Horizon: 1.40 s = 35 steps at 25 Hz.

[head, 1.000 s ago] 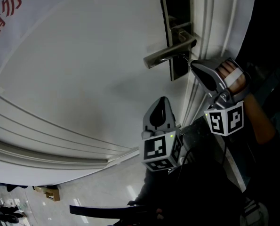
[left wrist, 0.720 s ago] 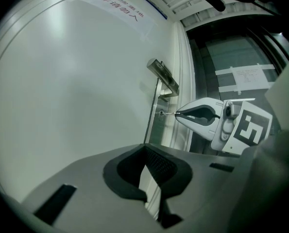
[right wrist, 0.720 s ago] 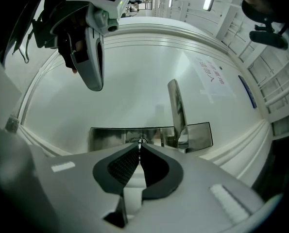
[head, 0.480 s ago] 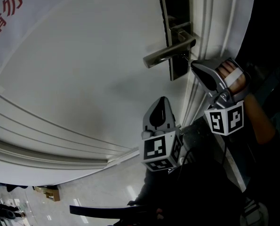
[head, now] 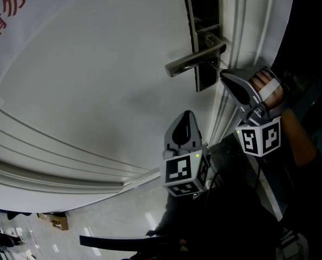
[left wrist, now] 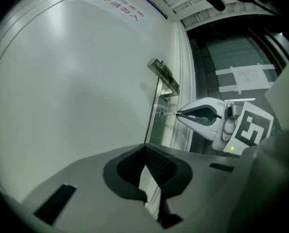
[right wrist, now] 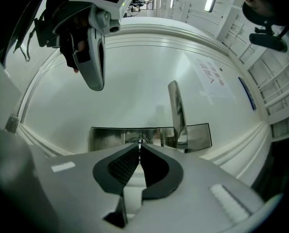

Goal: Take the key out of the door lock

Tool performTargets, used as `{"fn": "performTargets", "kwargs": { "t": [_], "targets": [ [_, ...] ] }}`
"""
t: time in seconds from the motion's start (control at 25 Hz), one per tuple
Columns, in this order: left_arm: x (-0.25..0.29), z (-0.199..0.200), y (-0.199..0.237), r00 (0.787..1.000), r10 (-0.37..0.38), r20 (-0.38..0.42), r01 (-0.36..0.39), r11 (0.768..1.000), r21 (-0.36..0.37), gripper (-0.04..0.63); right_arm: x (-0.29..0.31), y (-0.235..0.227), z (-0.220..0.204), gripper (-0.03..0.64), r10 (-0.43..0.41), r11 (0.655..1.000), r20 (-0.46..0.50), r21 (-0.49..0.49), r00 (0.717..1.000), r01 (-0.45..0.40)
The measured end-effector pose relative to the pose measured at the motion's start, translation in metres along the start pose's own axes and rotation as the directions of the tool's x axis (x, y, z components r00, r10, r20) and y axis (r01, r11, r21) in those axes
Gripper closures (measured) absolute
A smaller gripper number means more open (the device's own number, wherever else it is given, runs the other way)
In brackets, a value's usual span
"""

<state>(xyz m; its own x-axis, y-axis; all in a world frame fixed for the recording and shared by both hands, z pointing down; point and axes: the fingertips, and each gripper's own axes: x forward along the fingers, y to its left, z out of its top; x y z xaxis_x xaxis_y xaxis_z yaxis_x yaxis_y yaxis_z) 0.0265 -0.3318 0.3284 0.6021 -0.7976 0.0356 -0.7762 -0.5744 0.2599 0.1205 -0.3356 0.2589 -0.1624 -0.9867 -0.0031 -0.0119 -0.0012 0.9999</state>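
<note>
At the lock (right wrist: pixel 105 137), right hand-held gripper (right wrist: pixel 139 148) pinches key (left wrist: pixel 169 114).

- Head view: overhead, facing steeply down the door (head: pixel 96 91). The lock plate (head: pixel 204 10) lies beyond the right claw (head: pixel 223 75); the left claw (head: pixel 188 115) is nearer the camera.
- Left gripper view: behind the left claw (left wrist: pixel 145 147), facing along it. The key (left wrist: pixel 169 114) and right claw (left wrist: pixel 179 114) are ahead of its tips, well apart.
- Right gripper view: behind the right claw (right wrist: pixel 139 147), close on the lock plate (right wrist: pixel 110 136). The left claw (right wrist: pixel 94 84) is up-left of it.
- Shared by all three: lock plate and handle (head: pixel 193 63).
</note>
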Motion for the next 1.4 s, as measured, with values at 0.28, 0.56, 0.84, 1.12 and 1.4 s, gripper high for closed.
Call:
{"fn": "performTargets", "kwargs": {
  "t": [0.28, 0.56, 0.84, 1.12, 1.4],
  "targets": [
    [-0.0002, -0.0017, 0.0013, 1.000, 0.001, -0.002, -0.001, 1.000, 0.007, 0.595, -0.0006, 0.0001, -0.0007, 0.604, 0.000, 1.000, -0.004, -0.001, 1.000, 0.000],
    [-0.0004, -0.0009, 0.0021, 1.000, 0.001, 0.001, -0.001, 1.000, 0.002, 0.595, -0.0002, 0.0001, -0.0003, 0.604, -0.002, 1.000, -0.004, -0.002, 1.000, 0.002],
    [-0.0002, 0.0006, 0.0047, 1.000, 0.010, -0.002, -0.010, 1.000, -0.006, 0.597, 0.0017, 0.0012, -0.0008, 0.604, -0.002, 1.000, -0.005, 0.001, 1.000, 0.002],
    [0.0006, 0.0018, 0.0061, 1.000, 0.003, 0.008, -0.003, 1.000, 0.004, 0.595, 0.0024, 0.0003, 0.0009, 0.604, -0.005, 1.000, -0.001, -0.005, 1.000, 0.005],
    [0.0003, 0.0061, 0.0080, 1.000, 0.004, 0.016, -0.004, 1.000, 0.003, 0.595, 0.0019, -0.0011, 0.0026, 0.604, -0.005, 1.000, -0.004, -0.008, 1.000, 0.005]
  ]
}}
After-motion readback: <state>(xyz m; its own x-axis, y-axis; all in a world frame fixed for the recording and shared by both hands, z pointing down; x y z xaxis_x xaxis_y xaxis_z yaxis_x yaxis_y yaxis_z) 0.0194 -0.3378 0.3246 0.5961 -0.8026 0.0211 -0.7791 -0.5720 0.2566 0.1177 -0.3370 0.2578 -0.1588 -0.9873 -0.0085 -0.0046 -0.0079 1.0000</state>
